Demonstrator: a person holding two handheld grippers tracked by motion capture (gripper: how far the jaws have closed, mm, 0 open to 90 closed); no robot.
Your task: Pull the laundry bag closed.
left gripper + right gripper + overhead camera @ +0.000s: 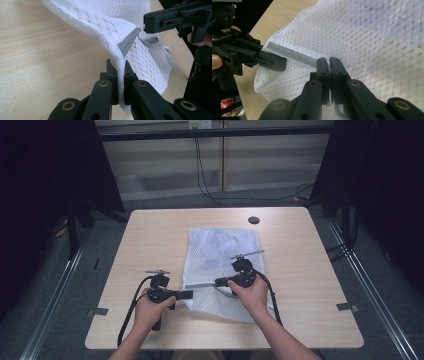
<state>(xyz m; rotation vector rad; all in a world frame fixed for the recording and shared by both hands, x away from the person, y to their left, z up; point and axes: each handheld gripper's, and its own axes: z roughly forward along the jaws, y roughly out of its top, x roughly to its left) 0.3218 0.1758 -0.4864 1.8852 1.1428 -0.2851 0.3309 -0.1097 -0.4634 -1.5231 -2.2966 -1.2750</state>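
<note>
A white mesh bag [220, 265] of thin, openwork fabric lies on a pale wood-grain table [150, 245] with rounded corners, spread from the middle of the top toward the near edge, wrinkled at its far end. A grey zipper strip [200, 284] runs along its near-left part.

The left gripper [186, 294], black and hard-edged, sits at the near left of the bag, held in the person's left hand [147, 310]. In the left gripper view its 2 jaws are clenched on a raised fold of the mesh [121, 72], the fabric pinched between them and climbing away in a ridge to the grey ribbed zipper end [128, 42].

The right gripper [218, 281], in the right hand [250, 295], lies over the near middle of the bag and points left. In the right gripper view its jaws [329, 62] are closed together at the end of the zipper strip [289, 53], which stretches straight toward the left gripper [272, 61]; whether they grip the zipper pull or the mesh, I cannot tell.

A small dark round disc [254, 220] is set into the table's far side, apart from the bag.
</note>
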